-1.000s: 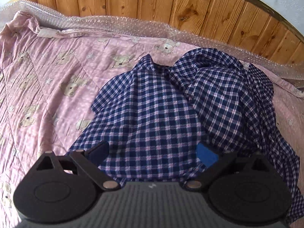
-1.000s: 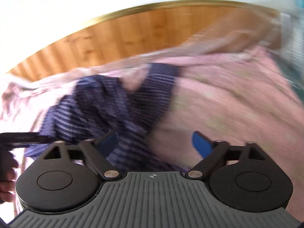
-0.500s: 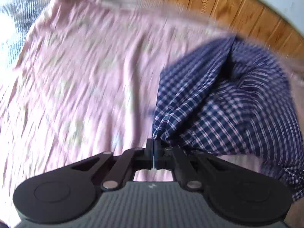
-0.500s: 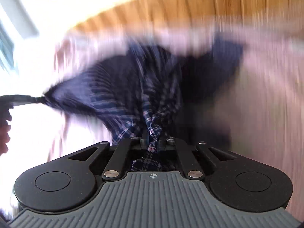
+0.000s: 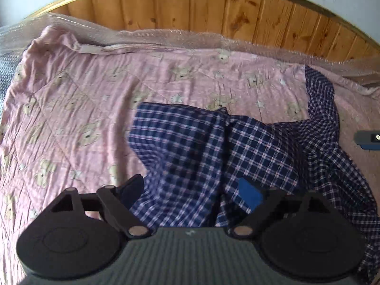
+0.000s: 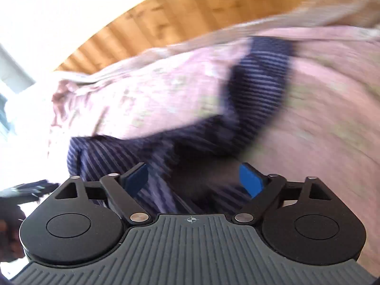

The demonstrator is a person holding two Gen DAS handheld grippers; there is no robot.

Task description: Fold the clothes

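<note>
The bed (image 5: 78, 99), under a pink quilt printed with bears and stars, fills both views, with a wood-panelled wall (image 5: 213, 11) along its far side and a strip of clear bubble wrap (image 5: 180, 36) lying at the quilt's far edge. On the quilt lies the navy checked shirt (image 5: 213, 147), bunched rather than flat: its near part is heaped in ridges under the left gripper (image 5: 190, 190), and one sleeve (image 5: 320, 99) trails away to the far right.

Both grippers are let go of the cloth. The left gripper's jaws are opening, with shirt fabric lying below and between them but neither pad pressing on it. The right gripper (image 6: 193, 180) is likewise opening over the dark cloth, its view smeared by motion, so exactly which part of the shirt lies under it cannot be told.

The main risk is that the shirt is folded as it lies. The ridges down the middle would be trapped as creases, and the stray sleeve would stick out of the bundle. A pinch taken in the heaped part could catch two layers at once, or the quilt beneath, and drag the bedding along. The bubble wrap at the far edge could also be snagged if the sleeve is pulled carelessly.
</note>
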